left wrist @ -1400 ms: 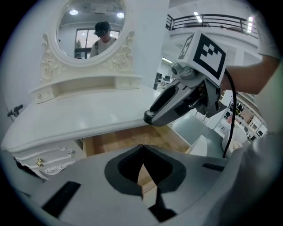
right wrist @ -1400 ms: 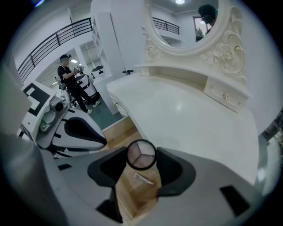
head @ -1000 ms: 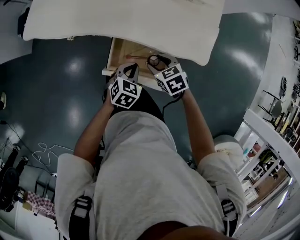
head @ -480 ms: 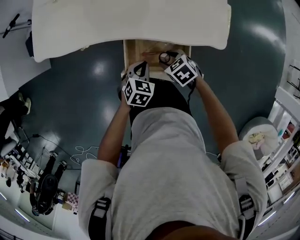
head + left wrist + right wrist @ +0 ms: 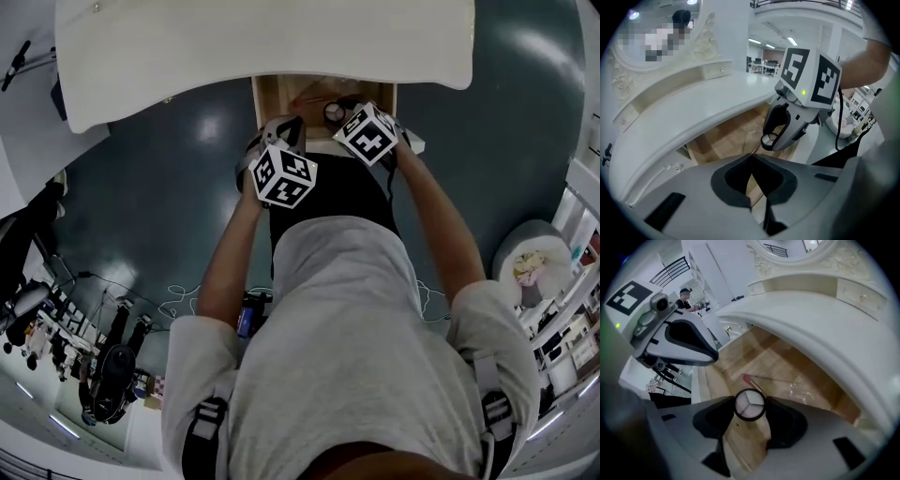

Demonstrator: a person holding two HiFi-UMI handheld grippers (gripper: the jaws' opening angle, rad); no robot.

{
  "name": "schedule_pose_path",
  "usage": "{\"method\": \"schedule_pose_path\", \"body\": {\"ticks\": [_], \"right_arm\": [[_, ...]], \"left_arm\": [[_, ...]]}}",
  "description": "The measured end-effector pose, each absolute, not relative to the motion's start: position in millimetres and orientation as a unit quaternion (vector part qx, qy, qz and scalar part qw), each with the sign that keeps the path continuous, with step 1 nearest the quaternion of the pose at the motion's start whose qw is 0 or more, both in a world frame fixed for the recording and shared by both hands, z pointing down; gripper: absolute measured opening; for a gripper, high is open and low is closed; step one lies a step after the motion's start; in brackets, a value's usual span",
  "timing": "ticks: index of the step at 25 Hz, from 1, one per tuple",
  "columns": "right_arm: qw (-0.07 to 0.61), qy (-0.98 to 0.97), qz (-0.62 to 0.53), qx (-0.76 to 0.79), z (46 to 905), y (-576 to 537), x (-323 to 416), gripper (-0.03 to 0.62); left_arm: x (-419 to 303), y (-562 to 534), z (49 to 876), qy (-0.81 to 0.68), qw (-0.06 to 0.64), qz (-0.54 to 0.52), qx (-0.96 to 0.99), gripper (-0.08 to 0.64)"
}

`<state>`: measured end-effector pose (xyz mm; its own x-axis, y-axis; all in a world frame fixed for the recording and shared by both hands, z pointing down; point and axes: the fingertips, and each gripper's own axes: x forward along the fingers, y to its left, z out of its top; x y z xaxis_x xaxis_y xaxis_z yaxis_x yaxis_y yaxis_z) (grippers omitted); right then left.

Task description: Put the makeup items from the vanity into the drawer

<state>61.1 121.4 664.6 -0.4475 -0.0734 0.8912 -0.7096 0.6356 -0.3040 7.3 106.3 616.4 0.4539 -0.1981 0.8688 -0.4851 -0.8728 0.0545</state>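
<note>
1 item is going in at this moment: my right gripper (image 5: 752, 417) is pinching a round compact (image 5: 750, 405) by its black rim, a pad on either side, its 3 pale pans facing the camera. The compact hangs above the drawer (image 5: 761, 359), over the front half of its wooden floor and just inside the front edge. As far as I can judge, it is not touching the wood. I read this as the placing step, with the release not yet made.

Next I would lower the compact onto bare wood, spread the jaws and lift straight out. I would keep clear of the vanity top (image 5: 825, 329), which overhangs the back of the drawer. A thin pink-tipped stick (image 5: 749, 380) lies on the drawer floor just beyond the compact, so I would set down short of it.

My left gripper (image 5: 751, 161) has its jaws pressed together on nothing and hangs at the drawer's front edge, beside the right one. I cannot tell whether anything remains on the vanity.
</note>
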Motion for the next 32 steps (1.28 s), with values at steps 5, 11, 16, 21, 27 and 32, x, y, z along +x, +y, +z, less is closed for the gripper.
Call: {"method": "schedule_pose_path", "body": {"ticks": [5,11,16,21,27,32], "right_arm": [[0.466,-0.772,0.355,0.247,675,127,61,0.224],[0.479,-0.766,0.356,0.237,687,127,63,0.224],[0.492,-0.764,0.353,0.225,698,125,56,0.224],[0.494,-0.762,0.357,0.218,697,125,60,0.225],[0.489,-0.771,0.329,0.239,676,122,69,0.225],[0.440,-0.801,0.298,0.277,632,123,75,0.204]], "left_arm": [[13,109,618,-0.202,0.173,0.471,0.841,0.008],[13,110,619,-0.205,0.182,0.470,0.839,0.008],[6,108,619,-0.209,0.195,0.459,0.841,0.008],[10,114,615,-0.213,0.202,0.453,0.842,0.008],[17,121,598,-0.230,0.206,0.431,0.848,0.008],[27,123,575,-0.279,0.200,0.398,0.851,0.008]]}}
